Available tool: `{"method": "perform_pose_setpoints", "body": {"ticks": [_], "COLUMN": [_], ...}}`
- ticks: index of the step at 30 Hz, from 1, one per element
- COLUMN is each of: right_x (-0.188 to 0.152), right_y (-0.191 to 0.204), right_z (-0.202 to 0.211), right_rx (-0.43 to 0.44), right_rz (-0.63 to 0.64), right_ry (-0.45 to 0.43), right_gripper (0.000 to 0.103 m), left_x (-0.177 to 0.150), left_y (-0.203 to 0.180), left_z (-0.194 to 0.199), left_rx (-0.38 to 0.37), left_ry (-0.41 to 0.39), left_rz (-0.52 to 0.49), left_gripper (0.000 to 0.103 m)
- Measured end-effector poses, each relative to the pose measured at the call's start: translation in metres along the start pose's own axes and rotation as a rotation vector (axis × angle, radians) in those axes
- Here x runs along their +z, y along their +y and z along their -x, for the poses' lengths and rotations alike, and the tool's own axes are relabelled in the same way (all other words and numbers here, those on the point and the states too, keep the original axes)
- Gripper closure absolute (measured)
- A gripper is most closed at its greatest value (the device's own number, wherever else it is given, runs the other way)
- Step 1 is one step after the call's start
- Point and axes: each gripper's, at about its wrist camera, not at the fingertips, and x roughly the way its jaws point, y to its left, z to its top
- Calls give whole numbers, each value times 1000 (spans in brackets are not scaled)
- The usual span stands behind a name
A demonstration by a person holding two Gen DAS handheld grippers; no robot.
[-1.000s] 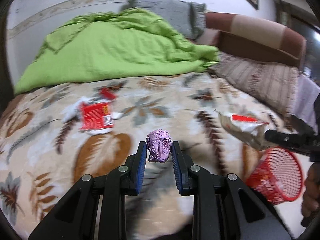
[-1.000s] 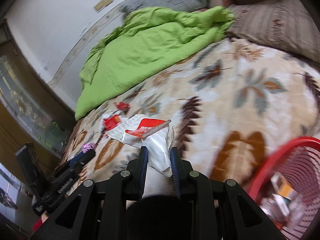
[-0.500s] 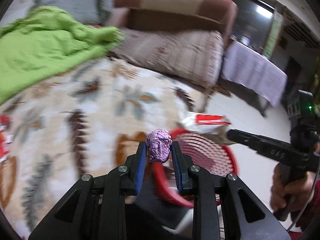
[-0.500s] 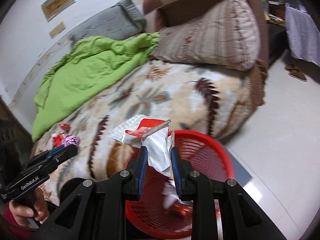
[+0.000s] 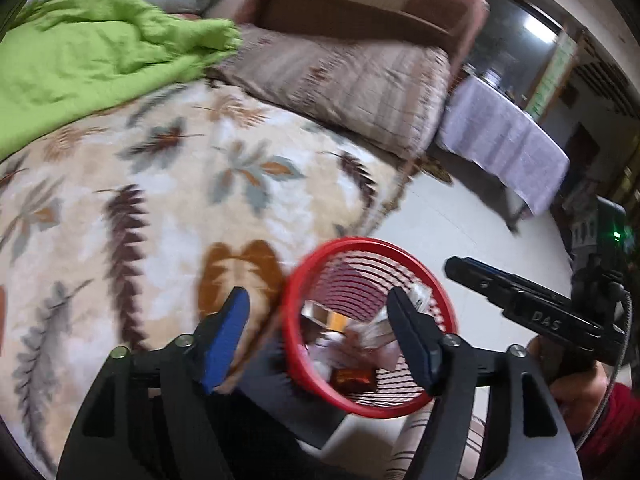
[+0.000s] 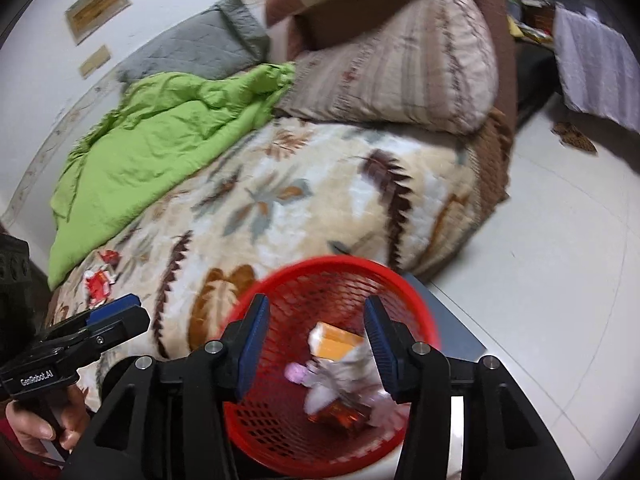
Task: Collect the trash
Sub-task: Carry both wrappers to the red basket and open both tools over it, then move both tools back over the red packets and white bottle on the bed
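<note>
Trash (image 6: 340,376) lying inside red basket (image 6: 416,316) beside bed (image 6: 320,208); left gripper (image 5: 320,332) and right gripper (image 6: 316,344) poised above, jaws opening, empty; best kept over rim until clear.

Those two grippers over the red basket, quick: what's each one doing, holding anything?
Left gripper: jaws opening, nothing between them, over the red basket.
Right gripper: jaws opening, nothing held, over the same basket.

Trash in red basket (image 6: 256,424) blurred, esp. white wrapper (image 6: 352,380); items hard to ID. Basket's near rim hidden behind gripper bodies. Far-left red wrappers (image 6: 98,282) too small to read.
</note>
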Motion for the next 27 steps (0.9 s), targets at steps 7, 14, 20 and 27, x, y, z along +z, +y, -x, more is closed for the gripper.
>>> {"method": "perform_pose_setpoints", "body": {"ticks": [7, 14, 20, 27], "right_x": [1, -2, -6, -6], "right_y": [76, 151, 217, 280], "right_z": [-25, -58, -83, -120], "right_rx": [144, 281, 393, 549], "right_rz": [141, 253, 348, 452], "right_ry": [37, 92, 156, 254], "right_gripper": [49, 49, 49, 49], "left_x": [-12, -33, -50, -63], "left_y": [63, 127, 187, 268], "left_z": [45, 91, 131, 177], "left_rx": [133, 266, 370, 476], "left_ry": [-55, -105, -158, -207], "left_rz": [114, 222, 323, 448], "left_gripper": [30, 30, 30, 30]}}
